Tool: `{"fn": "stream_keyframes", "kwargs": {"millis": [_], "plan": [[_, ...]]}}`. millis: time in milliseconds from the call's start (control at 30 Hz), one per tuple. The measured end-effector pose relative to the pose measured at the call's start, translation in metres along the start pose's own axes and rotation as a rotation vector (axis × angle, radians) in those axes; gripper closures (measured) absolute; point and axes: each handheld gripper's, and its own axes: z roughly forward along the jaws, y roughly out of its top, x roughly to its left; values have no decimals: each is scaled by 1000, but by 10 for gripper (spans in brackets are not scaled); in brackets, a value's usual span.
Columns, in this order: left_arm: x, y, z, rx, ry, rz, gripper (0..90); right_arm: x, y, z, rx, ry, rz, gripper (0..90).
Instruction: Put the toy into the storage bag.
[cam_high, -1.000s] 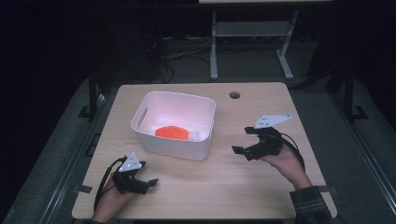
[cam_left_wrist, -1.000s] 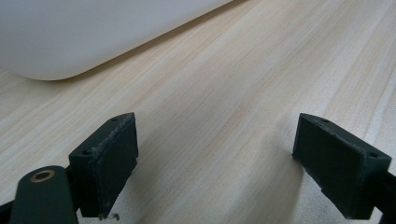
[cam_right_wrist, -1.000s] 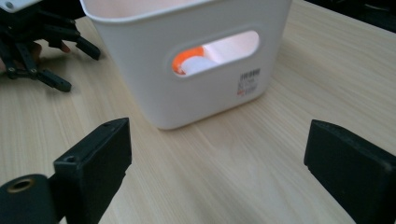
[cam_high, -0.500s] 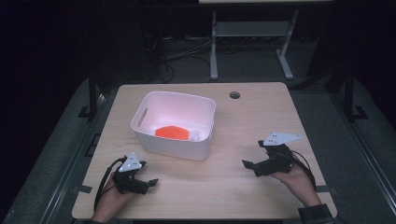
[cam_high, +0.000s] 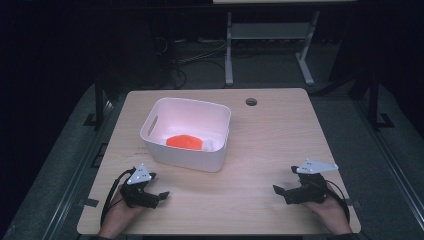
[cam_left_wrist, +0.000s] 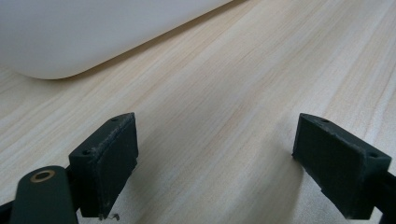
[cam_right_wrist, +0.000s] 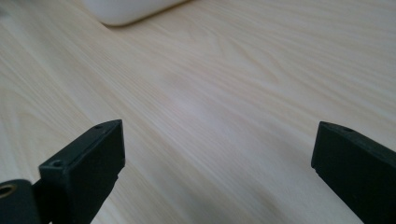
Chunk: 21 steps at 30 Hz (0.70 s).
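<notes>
Pale wood grain covers the one table (cam_high: 270, 145), a rounded-corner top with a single small dark round hole (cam_high: 251, 102) near its far edge. On it stands one white plastic tub (cam_high: 186, 133), smooth, rectangular with rounded corners and a slot handle in its left end wall; its long axis runs roughly left to right across the table, slightly skewed so that the right end sits farther away. Inside the tub, on its floor toward the near wall, lies one flat orange thing (cam_high: 185, 141), oval in outline with its long axis also running left to right; what it is made of cannot be told. Two black grippers rest low at the table's near edge, well apart from each other and both clear of the tub. The left gripper (cam_high: 159, 196), topped by a grey three-cornered plate, sits at the near left corner and points right and a little away, its jaws spread wide with only bare wood between them; in the left gripper view the matte, block-shaped pads (cam_left_wrist: 108, 158) frame the tabletop, with the tub's curved white wall beyond. The right gripper (cam_high: 281, 192) sits at the near right and points left, its jaws likewise wide apart and holding nothing, the blocky pads (cam_right_wrist: 88, 163) flanking bare wood.
</notes>
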Motion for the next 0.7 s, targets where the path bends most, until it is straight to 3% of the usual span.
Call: {"fn": "stream_keyframes", "kwargs": {"millis": [100, 200, 400, 700], "plan": [[0, 0, 0, 0, 2, 0, 133, -5, -11, 0, 9, -19, 23, 24], [-1, -1, -1, -1, 8, -1, 132, -9, -22, 1, 41, -72, 24, 24], [-1, -9, -10, 1, 25, -20, 130, -14, -31, 5, 87, -116, 28, 16], [-2, -11, -12, 2, 26, -21, 130, -14, -31, 7, 103, -111, 30, 5]]}}
